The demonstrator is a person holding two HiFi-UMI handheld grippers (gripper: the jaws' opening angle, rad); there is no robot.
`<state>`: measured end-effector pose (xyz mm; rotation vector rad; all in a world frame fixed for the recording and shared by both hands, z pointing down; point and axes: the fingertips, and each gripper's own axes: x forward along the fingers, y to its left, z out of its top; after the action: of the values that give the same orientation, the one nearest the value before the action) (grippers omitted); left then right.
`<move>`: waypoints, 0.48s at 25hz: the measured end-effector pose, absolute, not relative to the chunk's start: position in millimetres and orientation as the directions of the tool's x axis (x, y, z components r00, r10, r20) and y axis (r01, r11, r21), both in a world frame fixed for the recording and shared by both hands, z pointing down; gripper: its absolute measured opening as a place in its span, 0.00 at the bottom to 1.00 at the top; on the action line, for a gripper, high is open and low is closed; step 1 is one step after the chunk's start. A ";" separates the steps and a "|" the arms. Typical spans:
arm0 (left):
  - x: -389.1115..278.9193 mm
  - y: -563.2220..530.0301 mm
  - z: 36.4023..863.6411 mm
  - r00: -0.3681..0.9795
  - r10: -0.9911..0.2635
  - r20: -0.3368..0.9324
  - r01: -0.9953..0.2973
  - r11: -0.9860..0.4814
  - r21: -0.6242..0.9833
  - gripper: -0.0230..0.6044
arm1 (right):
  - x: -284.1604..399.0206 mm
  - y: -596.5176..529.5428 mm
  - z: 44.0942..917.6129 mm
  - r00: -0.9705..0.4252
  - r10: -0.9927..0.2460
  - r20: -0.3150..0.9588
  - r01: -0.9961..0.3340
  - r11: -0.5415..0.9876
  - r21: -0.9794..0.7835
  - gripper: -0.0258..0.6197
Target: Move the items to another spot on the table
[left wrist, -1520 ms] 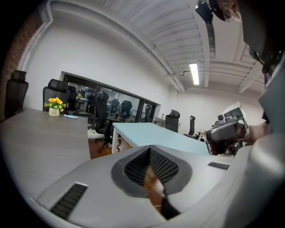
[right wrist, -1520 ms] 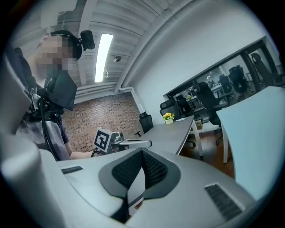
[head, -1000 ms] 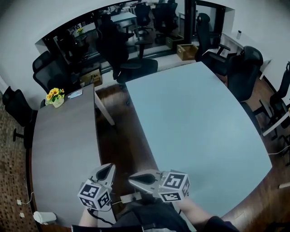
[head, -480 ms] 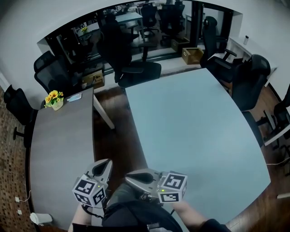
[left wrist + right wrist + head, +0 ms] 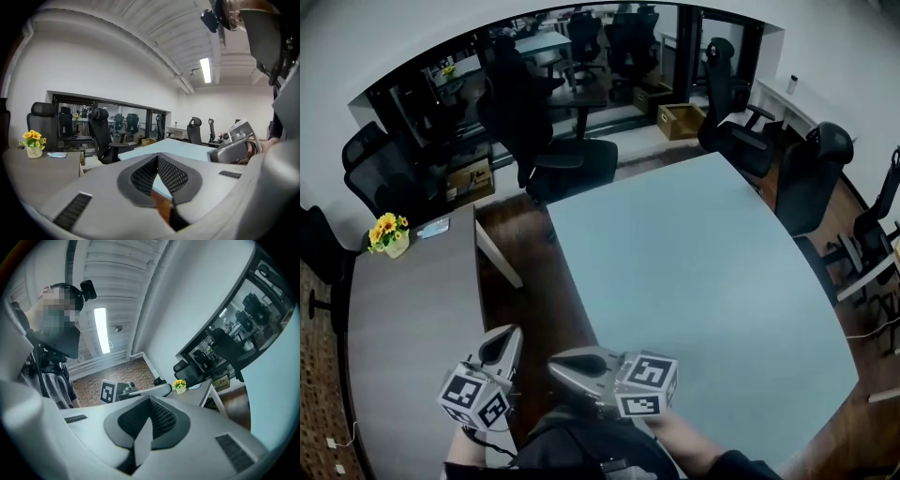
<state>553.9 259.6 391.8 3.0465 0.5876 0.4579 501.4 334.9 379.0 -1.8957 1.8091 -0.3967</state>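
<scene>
A pot of flowers (image 5: 386,231) and a flat item (image 5: 434,226) just right of it sit at the far end of the brown table (image 5: 403,319), and are likely the things to be moved. Close to the person's body, the left tongs (image 5: 501,343) and right tongs (image 5: 567,366) are both closed tight on nothing, near the gap before the blue table (image 5: 694,272). The flowers lie well ahead and leftward of both, so the left tongs looks better placed to reach.
</scene>
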 end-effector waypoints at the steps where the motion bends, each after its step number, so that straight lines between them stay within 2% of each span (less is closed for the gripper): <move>1: 566.0 245.1 397.4 0.886 0.363 0.289 0.357 -0.931 0.075 0.05 | 513.2 321.8 382.4 0.085 -0.991 -0.104 -0.845 -0.016 -0.535 0.02; 5: 602.1 204.1 405.3 0.883 0.402 0.240 0.354 -0.909 0.221 0.05 | 554.7 280.0 396.7 0.053 -0.998 0.030 -0.849 -0.061 -0.524 0.02; 7: 618.9 178.4 403.9 0.891 0.403 0.210 0.353 -0.905 0.238 0.05 | 578.7 257.9 400.0 0.045 -0.997 0.066 -0.851 -0.073 -0.520 0.02; 12: 662.7 96.7 414.4 0.939 0.288 0.187 0.231 -0.933 0.276 0.05 | 635.0 201.1 410.0 0.036 -0.995 0.097 -0.828 -0.084 -0.555 0.02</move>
<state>662.7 96.7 414.4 2.8444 0.3872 0.3281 635.0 201.1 410.0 -1.9737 1.8486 -0.6668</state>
